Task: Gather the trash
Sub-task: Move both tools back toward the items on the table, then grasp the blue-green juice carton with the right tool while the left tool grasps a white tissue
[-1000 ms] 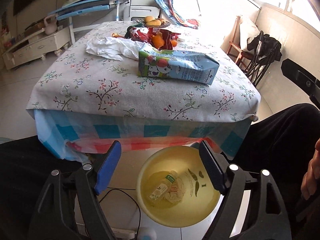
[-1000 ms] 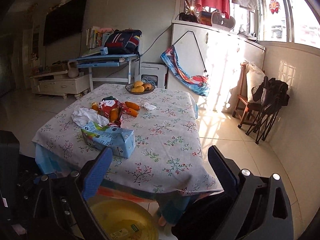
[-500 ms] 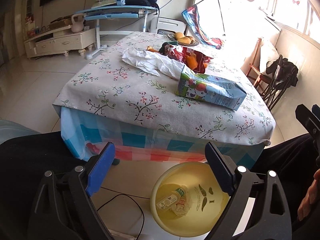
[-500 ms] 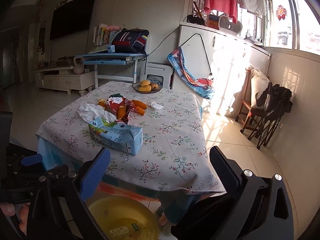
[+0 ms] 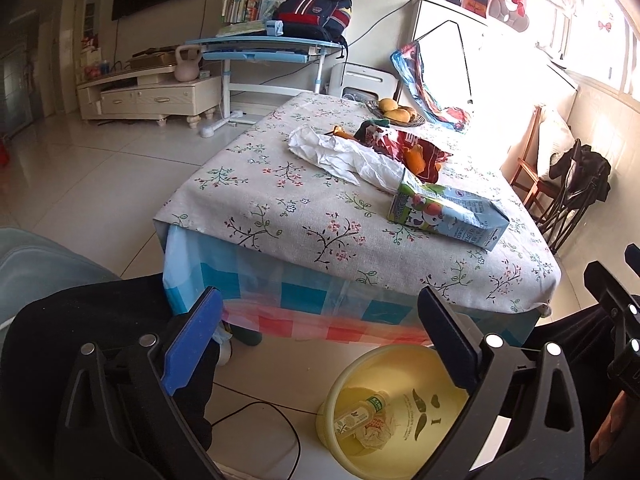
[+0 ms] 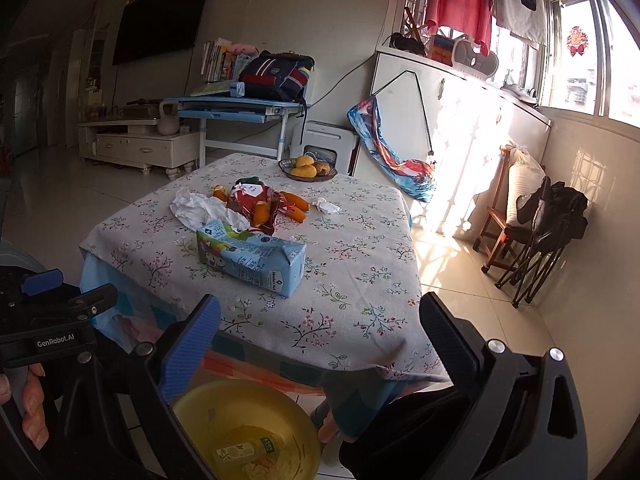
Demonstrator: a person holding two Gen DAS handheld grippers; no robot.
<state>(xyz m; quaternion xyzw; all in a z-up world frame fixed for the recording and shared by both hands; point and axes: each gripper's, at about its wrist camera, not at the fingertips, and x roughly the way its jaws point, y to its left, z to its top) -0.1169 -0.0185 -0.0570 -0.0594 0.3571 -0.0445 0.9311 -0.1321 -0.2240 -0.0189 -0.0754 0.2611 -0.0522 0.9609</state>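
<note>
Fingers [image 5: 192,340] apart; carton [image 5: 448,216] flat, spout rightward

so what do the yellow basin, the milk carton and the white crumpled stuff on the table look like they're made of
Yellow basin: probably plastic, smooth and slightly glossy, with a moulded rim and a printed face inside.
Milk carton: coated paperboard, going by its folded gable end, sharp creases and printed sides.
White crumpled stuff: likely tissue or thin paper, matte with fine soft wrinkles; thin plastic film can't be ruled out.
</note>
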